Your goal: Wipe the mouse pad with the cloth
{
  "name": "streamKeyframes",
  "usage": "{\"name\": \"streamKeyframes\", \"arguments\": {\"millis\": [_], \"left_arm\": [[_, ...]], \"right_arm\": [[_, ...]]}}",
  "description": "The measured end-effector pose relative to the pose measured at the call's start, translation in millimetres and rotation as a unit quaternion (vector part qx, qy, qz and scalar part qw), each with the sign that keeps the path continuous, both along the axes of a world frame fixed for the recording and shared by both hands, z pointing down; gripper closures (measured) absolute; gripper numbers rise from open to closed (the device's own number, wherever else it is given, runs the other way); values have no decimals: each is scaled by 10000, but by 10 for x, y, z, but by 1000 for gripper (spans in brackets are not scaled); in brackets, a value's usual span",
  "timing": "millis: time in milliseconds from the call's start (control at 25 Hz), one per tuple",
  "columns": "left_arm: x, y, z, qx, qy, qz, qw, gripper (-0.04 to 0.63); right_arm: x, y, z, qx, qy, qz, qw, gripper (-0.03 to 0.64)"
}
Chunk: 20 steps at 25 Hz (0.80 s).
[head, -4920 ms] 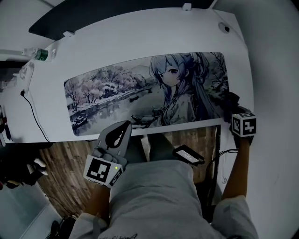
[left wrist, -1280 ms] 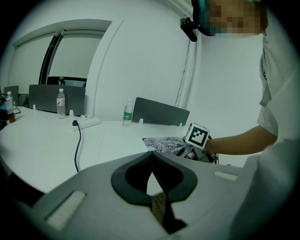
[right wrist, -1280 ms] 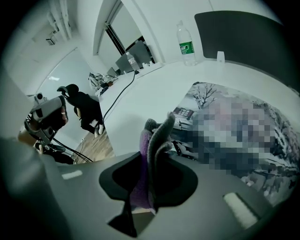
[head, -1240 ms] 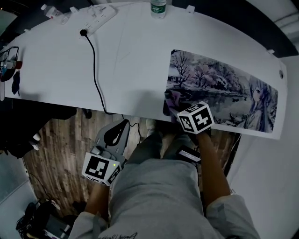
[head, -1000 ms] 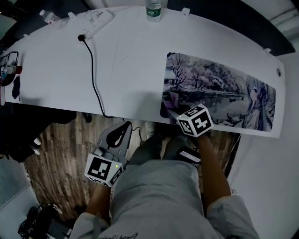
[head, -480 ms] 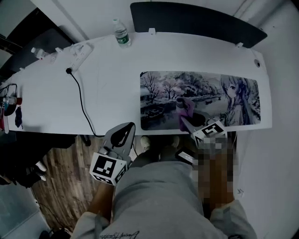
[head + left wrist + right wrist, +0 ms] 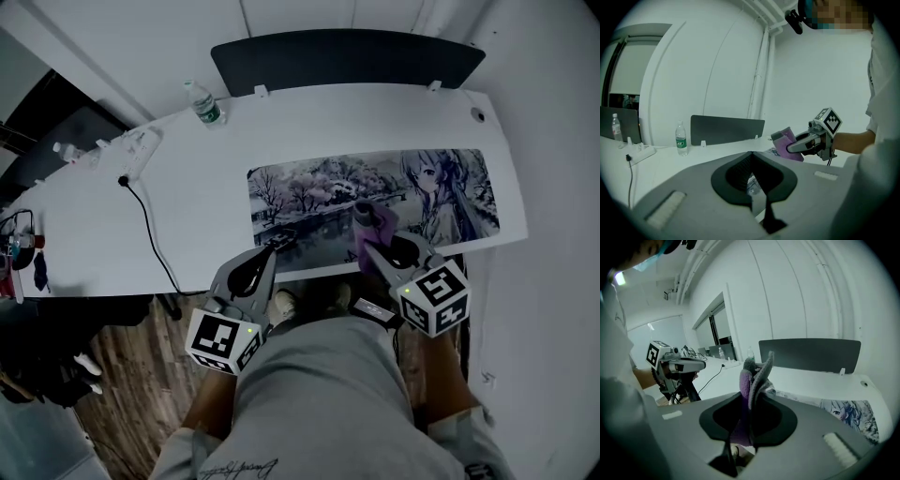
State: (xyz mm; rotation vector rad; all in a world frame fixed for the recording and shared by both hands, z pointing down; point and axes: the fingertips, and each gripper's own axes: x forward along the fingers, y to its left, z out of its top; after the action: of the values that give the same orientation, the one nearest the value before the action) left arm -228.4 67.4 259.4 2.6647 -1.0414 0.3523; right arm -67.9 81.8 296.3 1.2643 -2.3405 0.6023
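Note:
The long mouse pad point(image 7: 309, 192), printed with trees and an anime figure, lies flat on the white desk point(image 7: 187, 202); its figure end shows in the right gripper view point(image 7: 851, 414). My right gripper point(image 7: 368, 249) is shut on a purple-grey cloth point(image 7: 374, 223) over the pad's near edge, right of its middle. The cloth point(image 7: 753, 378) stands bunched up between the jaws. It seems to be held up off the pad point(image 7: 788, 140). My left gripper point(image 7: 269, 250) is shut on nothing, just below the pad's near-left corner, over the desk edge.
A water bottle point(image 7: 202, 101) stands at the back left of the desk, with a power strip point(image 7: 136, 148) and its black cable point(image 7: 150, 230) further left. A dark panel point(image 7: 347, 58) runs along the back edge. Wooden floor lies below the desk's near edge.
My right gripper has carried the cloth from the pad's left end rightward along it to right of its middle. The left gripper has risen to the desk edge, still shut.

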Motion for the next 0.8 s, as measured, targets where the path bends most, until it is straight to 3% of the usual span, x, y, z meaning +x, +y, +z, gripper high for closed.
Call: {"name": "streamKeyframes", "arguments": {"millis": [800], "left_arm": [[97, 22, -11, -67, -11, -203, 9998, 577]], "right_arm": [[96, -59, -62, 72, -21, -209, 9998, 531]]}}
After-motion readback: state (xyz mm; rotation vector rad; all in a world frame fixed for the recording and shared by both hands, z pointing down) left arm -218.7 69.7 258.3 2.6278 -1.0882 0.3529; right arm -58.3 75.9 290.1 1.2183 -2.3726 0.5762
